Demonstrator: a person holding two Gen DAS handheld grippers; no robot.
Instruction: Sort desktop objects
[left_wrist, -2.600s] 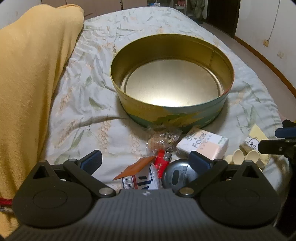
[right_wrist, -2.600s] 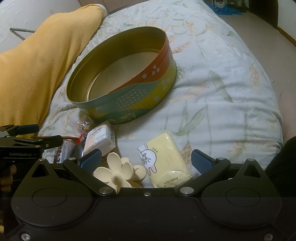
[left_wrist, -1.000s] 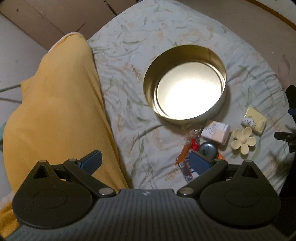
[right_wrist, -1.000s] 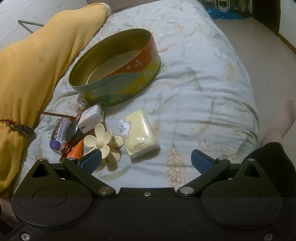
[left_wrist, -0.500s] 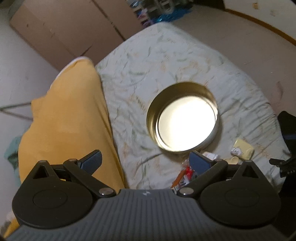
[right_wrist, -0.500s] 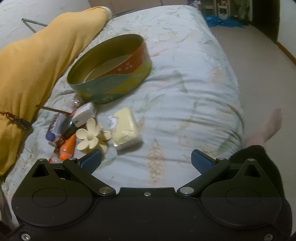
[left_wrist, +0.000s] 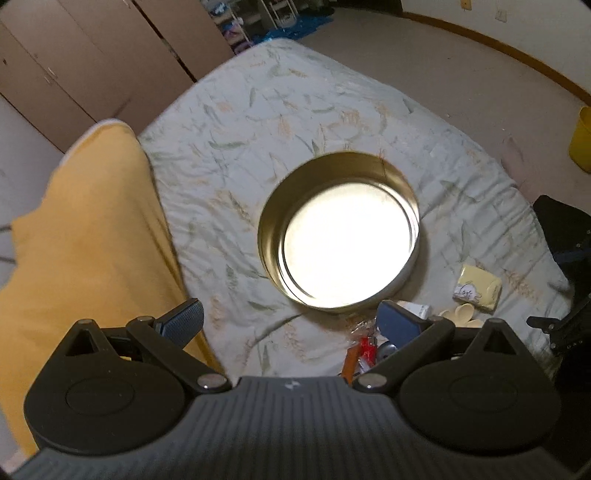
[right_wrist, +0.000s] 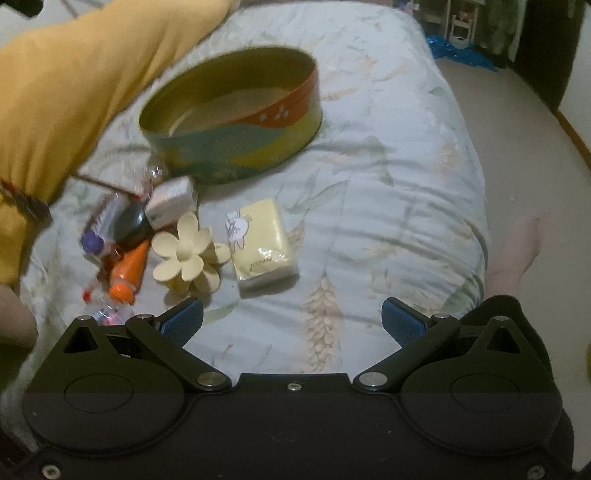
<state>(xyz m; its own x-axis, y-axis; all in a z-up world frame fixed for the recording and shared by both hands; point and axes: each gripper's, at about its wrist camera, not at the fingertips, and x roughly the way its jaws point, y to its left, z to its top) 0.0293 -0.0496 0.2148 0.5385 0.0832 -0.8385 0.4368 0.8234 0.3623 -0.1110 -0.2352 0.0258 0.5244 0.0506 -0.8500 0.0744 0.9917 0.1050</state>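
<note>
Just one round tin (right_wrist: 236, 122), one flower clip (right_wrist: 186, 254), two tissue packs (right_wrist: 264, 242).

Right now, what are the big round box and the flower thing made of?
The round box looks like metal, a tin: its inside is gold and shines bright under the light, and its outside is painted. The flower thing looks like hard plastic, smooth, matte and cream coloured, with stiff moulded petals, though I can't be sure.

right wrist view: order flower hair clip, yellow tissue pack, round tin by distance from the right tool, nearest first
1. flower hair clip, just ahead of the right tool, left side.
2. yellow tissue pack, beside the clip, nearer centre; close to call against the clip.
3. round tin, farthest, beyond both.
</note>
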